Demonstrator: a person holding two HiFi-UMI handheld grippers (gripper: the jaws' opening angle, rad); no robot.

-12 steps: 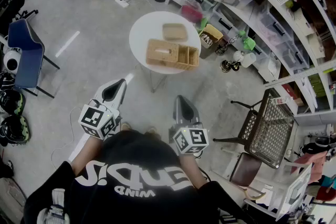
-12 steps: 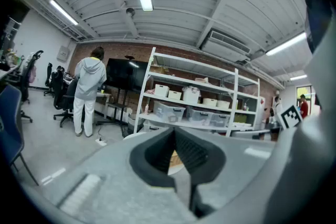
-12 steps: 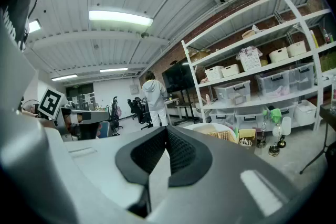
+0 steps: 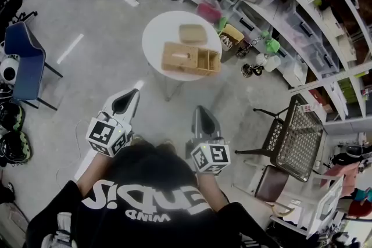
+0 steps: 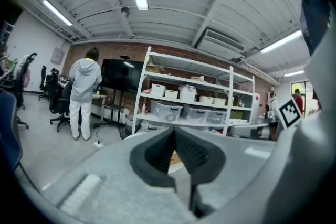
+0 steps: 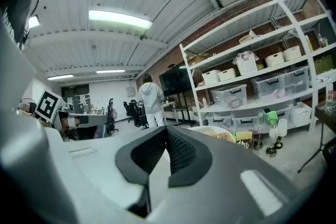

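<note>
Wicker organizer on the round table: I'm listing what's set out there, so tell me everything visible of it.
The wicker organizer is a tan, woven, rectangular box lying flat on the round white table. Its larger left part has a closed top with a slot; the right end is open, split into small compartments whose contents I cannot make out. Nothing lies on top of it; a smaller woven tray lies close beyond it.

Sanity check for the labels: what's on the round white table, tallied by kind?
Tan woven box with a slot in its top: 1
Tan woven open basket: 1
Tan flat woven lid: 1
Total: 3
</note>
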